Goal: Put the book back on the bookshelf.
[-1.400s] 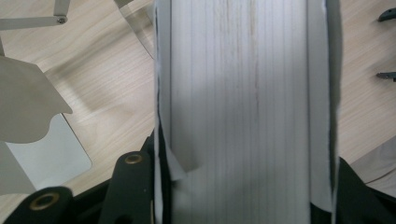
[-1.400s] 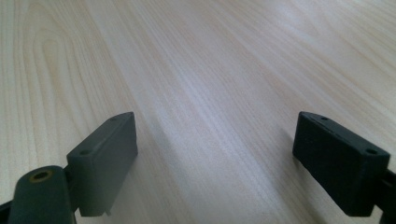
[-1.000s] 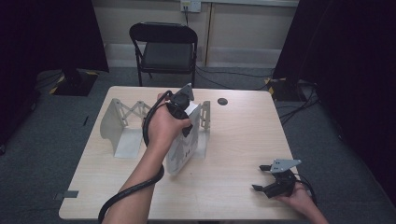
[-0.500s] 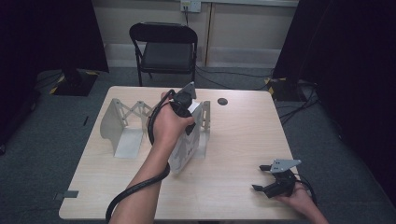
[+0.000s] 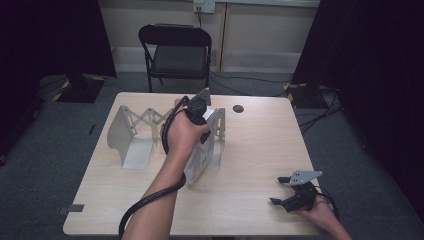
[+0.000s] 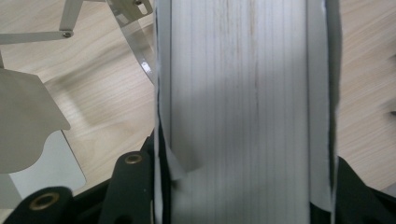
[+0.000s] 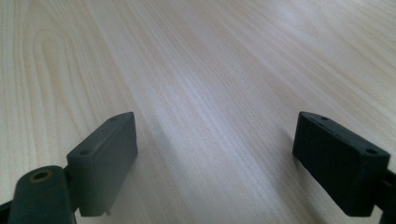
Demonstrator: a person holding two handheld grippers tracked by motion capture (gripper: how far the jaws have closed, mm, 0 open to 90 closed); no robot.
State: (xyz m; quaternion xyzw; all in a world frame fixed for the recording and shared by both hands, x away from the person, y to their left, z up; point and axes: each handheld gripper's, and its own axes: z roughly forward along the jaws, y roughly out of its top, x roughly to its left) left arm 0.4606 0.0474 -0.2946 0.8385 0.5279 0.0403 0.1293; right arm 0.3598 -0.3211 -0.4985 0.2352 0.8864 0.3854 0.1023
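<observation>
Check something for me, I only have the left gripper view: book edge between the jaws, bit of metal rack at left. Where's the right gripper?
Observer: The right gripper sits low at the near right corner of the table, far from the book.
Operator: Holding anything?
Observer: No. Its jaws stand open with bare wood between them.
Operator: Where's the book relative to the rack?
Observer: It stands on the table at the right end of the rack in the high view, with the left gripper clamped on its top.
</observation>
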